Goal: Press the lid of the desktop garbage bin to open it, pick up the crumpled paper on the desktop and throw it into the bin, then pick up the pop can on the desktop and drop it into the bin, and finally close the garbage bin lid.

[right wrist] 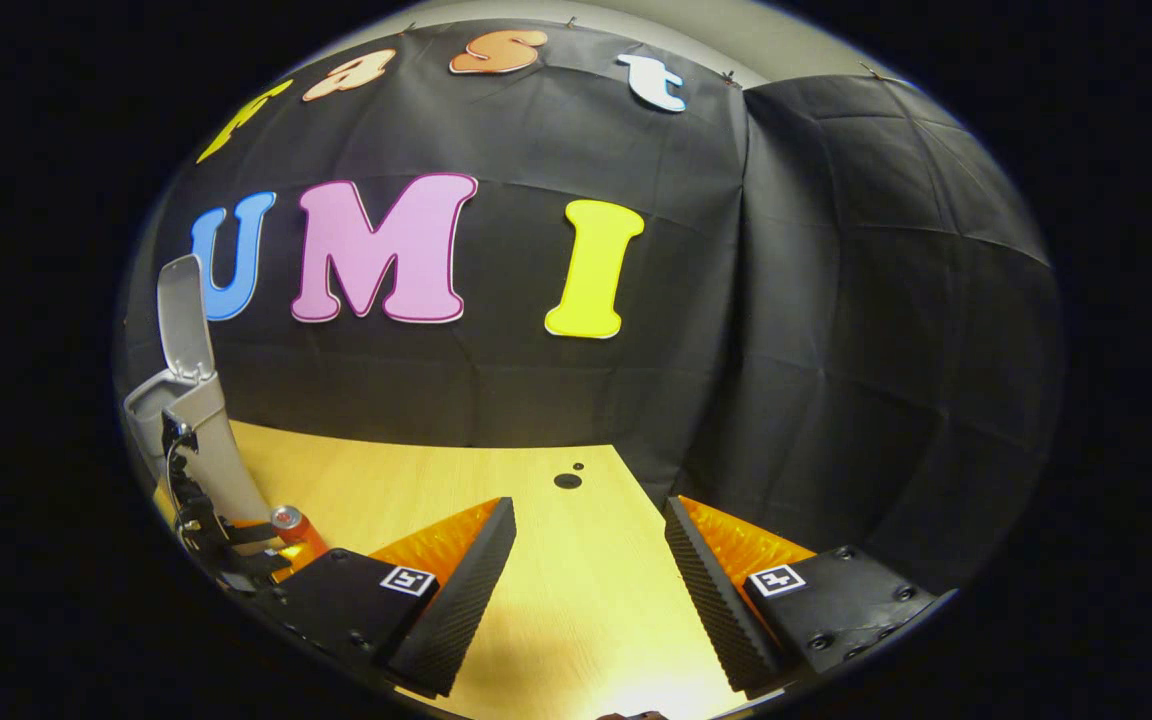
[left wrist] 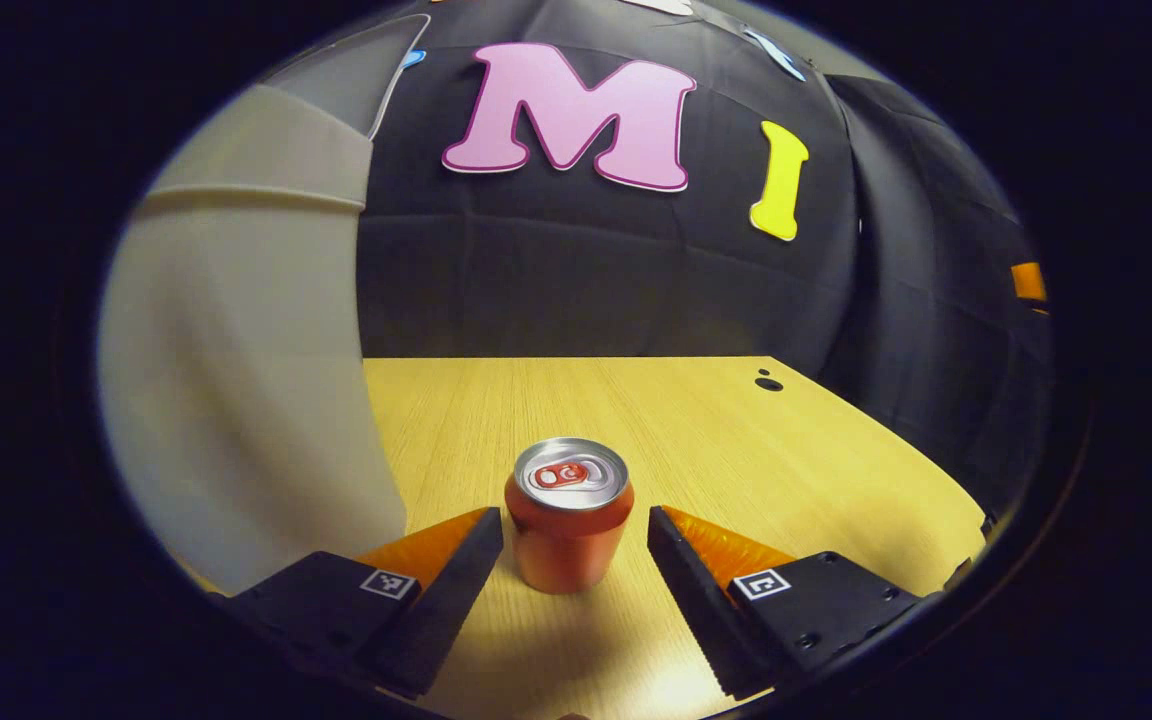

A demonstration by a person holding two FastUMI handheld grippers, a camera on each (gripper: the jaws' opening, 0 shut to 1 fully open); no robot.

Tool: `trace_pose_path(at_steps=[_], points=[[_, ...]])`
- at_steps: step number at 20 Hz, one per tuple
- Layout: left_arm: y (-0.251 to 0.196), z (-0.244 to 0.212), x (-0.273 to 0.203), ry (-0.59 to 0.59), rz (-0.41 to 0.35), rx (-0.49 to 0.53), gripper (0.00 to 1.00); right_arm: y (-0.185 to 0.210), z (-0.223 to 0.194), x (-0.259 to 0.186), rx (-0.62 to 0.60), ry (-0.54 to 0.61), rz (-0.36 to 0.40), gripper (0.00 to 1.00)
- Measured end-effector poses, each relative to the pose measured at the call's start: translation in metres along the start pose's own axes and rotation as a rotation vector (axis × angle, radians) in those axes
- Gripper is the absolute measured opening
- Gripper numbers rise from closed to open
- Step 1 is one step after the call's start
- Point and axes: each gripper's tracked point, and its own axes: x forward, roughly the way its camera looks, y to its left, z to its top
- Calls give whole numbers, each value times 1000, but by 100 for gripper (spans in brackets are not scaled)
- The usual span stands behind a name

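Straddling the pop can (left wrist: pixel 569 515) with my left gripper (left wrist: pixel 576 545).
Jaws apart, either side, not touching; can upright on the worktop (left wrist: pixel 736 440) beside the bin (left wrist: pixel 236 350), lid (right wrist: pixel 183 315) up. Right gripper (right wrist: pixel 591 580) parted, idle, holding nothing.

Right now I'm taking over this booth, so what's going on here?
The left gripper is open with its fingers on either side of the upright red aluminium pop can on the light wooden desktop, not gripping. The grey plastic garbage bin stands with its lid up. The right gripper hangs open over bare desktop.
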Motion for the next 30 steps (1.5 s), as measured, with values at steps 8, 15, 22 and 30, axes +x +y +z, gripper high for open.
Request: trace_pose_path(at_steps=[8, 15, 22, 30], points=[[9, -3, 28, -16, 20, 23, 98, 34, -19, -3, -38, 31, 70, 97], [-4, 11, 19, 5, -17, 65, 89, 54, -22, -4, -52, 48, 121, 98], [-42, 106, -56, -90, -128, 68, 88, 53, 18, -10, -19, -7, 110, 97], [-26, 249, -149, -240, -167, 97, 88, 73, 72, -22, 35, -87, 169, 97]])
